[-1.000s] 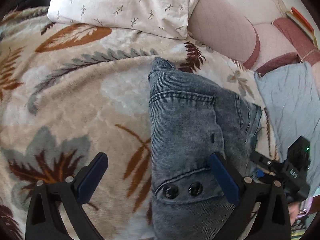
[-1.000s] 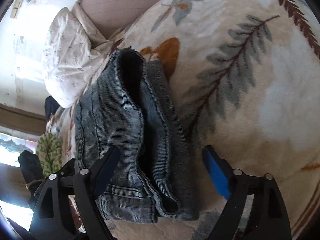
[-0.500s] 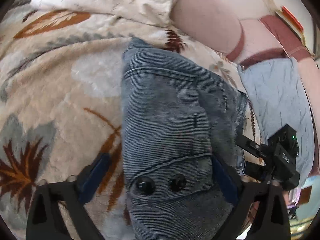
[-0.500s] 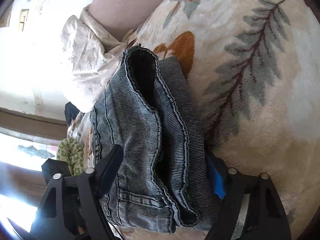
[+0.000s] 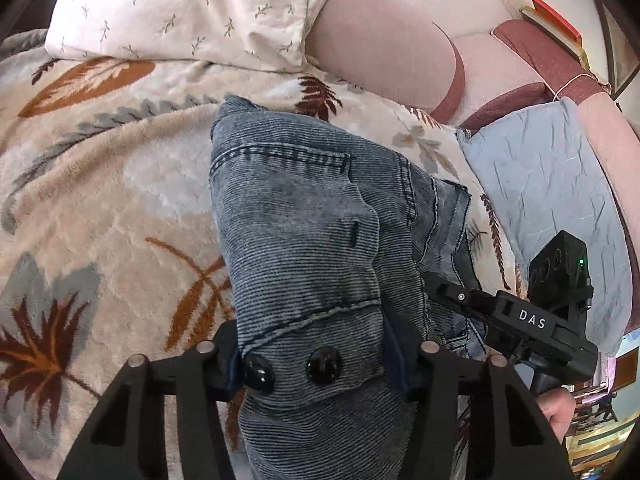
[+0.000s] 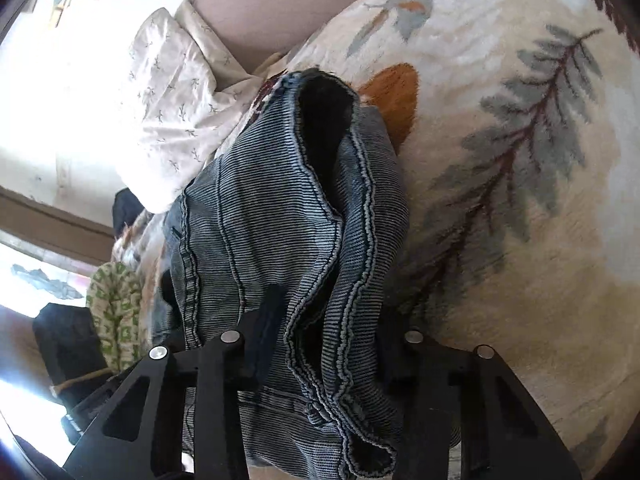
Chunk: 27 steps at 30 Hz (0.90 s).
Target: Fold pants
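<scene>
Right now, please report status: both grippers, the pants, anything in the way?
Left gripper closing on pants at the buttoned end. Right gripper closing on bunched hems. Pillow behind, not blocking.

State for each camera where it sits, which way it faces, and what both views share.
Left wrist: on the left hand-held gripper, looking down at the waistband buttons; the right hand-held gripper and a hand show.
Right wrist: on the right hand-held gripper, looking down its closing jaws at bunched hems.
Shared: denim pants, leaf-print blanket, pillow.
</scene>
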{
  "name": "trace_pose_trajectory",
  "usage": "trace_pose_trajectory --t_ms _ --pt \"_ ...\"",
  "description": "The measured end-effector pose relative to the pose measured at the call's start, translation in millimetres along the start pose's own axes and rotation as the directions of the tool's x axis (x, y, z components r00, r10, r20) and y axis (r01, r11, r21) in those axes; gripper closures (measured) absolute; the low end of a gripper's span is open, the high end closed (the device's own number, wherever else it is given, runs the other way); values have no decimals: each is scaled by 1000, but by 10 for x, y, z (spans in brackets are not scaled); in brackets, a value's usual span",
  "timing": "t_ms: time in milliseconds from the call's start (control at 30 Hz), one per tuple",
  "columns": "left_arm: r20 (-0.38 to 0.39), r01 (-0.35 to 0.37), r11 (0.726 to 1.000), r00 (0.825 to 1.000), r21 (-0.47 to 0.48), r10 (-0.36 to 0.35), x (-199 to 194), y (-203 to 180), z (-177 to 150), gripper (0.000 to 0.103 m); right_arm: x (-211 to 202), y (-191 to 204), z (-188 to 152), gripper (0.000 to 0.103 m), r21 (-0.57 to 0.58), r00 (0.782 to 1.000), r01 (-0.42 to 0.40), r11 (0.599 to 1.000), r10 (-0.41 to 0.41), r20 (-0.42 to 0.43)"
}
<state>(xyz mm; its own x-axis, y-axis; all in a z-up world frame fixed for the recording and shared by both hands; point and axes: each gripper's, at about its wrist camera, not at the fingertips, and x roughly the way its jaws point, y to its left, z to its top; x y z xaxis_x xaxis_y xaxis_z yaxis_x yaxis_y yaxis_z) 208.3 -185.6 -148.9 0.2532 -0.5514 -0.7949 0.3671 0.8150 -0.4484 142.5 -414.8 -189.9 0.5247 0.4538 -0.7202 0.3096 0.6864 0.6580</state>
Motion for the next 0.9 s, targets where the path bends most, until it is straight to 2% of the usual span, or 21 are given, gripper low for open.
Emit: trace_pose_trajectory --t_ms 100,267,467,700,900 --pt "18 13 1000 1000 -8 -13 -117 16 -6 50 -57 44 7 74 16 1000 -28 999 28 11" --pt "56 -12 1000 998 -18 13 -396 95 -19 50 -84 210 -23 77 -12 997 -75 997 75 11" --pt "117 -34 999 992 -32 38 -823 274 -98 50 -95 641 -98 78 -98 991 -128 987 130 17" --pt "176 -124 991 976 -41 129 -1252 456 -134 50 -42 1159 -236 78 -187 983 -176 966 183 18" --pt "198 -178 984 964 -27 180 -1389 475 -166 50 -1 1359 -364 78 -255 982 -175 951 186 19"
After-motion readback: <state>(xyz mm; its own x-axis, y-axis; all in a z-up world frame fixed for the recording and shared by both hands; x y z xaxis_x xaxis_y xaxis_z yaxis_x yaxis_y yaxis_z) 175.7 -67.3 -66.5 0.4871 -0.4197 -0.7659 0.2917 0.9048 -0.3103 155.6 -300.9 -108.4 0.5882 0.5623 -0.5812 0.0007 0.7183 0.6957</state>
